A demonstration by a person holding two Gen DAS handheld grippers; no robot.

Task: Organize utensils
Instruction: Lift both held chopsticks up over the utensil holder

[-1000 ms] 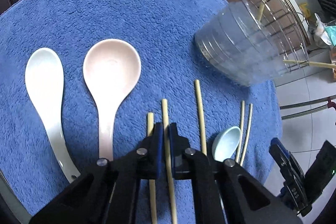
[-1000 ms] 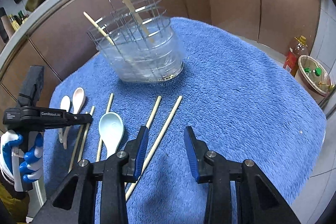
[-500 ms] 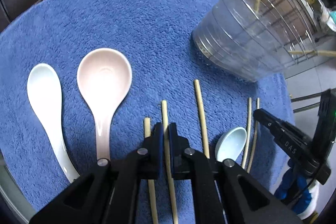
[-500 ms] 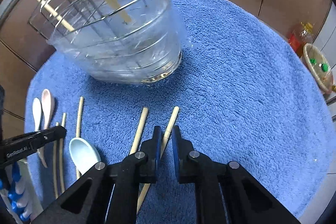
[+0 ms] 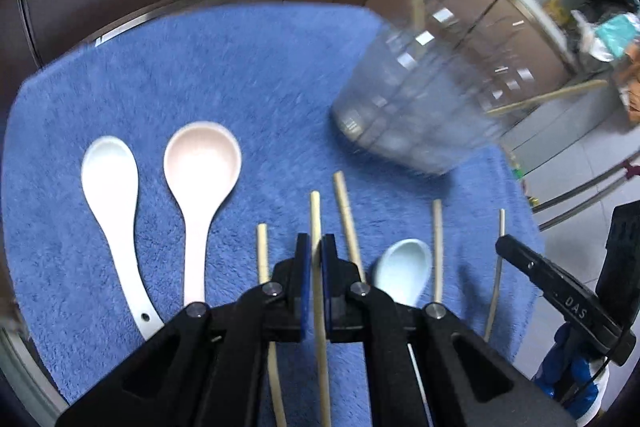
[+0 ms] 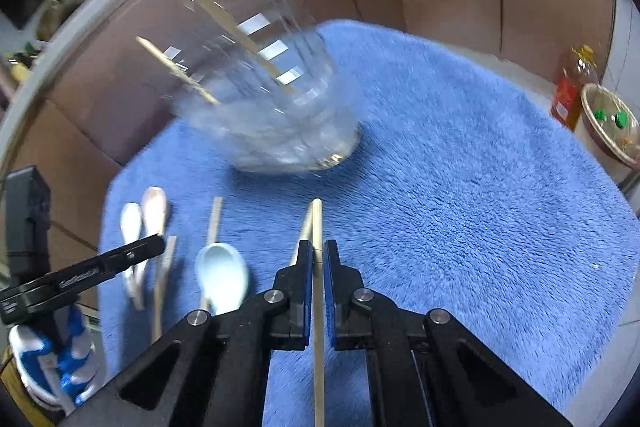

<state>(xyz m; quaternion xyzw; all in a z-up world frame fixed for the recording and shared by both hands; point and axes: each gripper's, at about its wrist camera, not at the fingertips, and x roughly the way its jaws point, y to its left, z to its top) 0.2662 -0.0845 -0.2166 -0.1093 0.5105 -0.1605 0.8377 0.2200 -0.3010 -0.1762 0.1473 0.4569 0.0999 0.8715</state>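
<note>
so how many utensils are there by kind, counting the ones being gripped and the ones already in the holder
spoons: 3 (white spoon, pink spoon, light blue spoon)
chopsticks: 7 (3 loose on the cloth, 1 in the left gripper, 1 in the right gripper, 2 in the clear holder)
total: 10

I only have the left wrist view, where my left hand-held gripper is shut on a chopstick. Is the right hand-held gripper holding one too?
Observer: Yes. The right hand-held gripper is shut on a chopstick, whose tip points toward the clear holder.
Operator: Is there anything past the towel on that side?
Observer: An oil bottle stands beyond the edge of the blue towel, next to a bowl.
</note>
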